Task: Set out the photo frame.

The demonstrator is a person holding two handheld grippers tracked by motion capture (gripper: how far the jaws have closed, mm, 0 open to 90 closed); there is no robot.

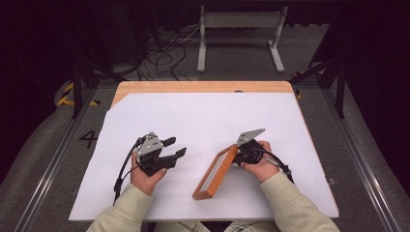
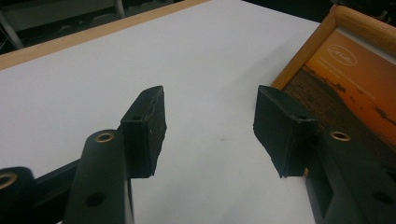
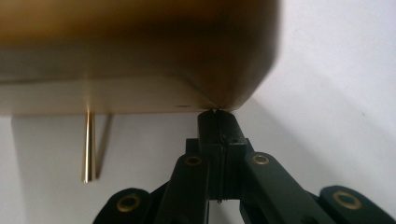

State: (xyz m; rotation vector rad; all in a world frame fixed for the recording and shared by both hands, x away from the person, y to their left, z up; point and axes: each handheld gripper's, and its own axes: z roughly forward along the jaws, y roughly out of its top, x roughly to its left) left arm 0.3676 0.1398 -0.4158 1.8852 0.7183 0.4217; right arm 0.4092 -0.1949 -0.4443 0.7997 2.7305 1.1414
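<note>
Your right gripper (image 1: 238,153) has its jaws pressed together against the wooden picture frame (image 1: 215,172), tilted on the white sheet (image 1: 203,121). Your left gripper (image 1: 175,147) gapes wide, empty, just beside it

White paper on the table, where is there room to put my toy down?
The far half of the white paper, between the wooden table edge and the two grippers, is bare. There is also a smaller bare patch between the open left gripper and the wooden picture frame. It is crowded near the person, around the frame and the right gripper.
</note>
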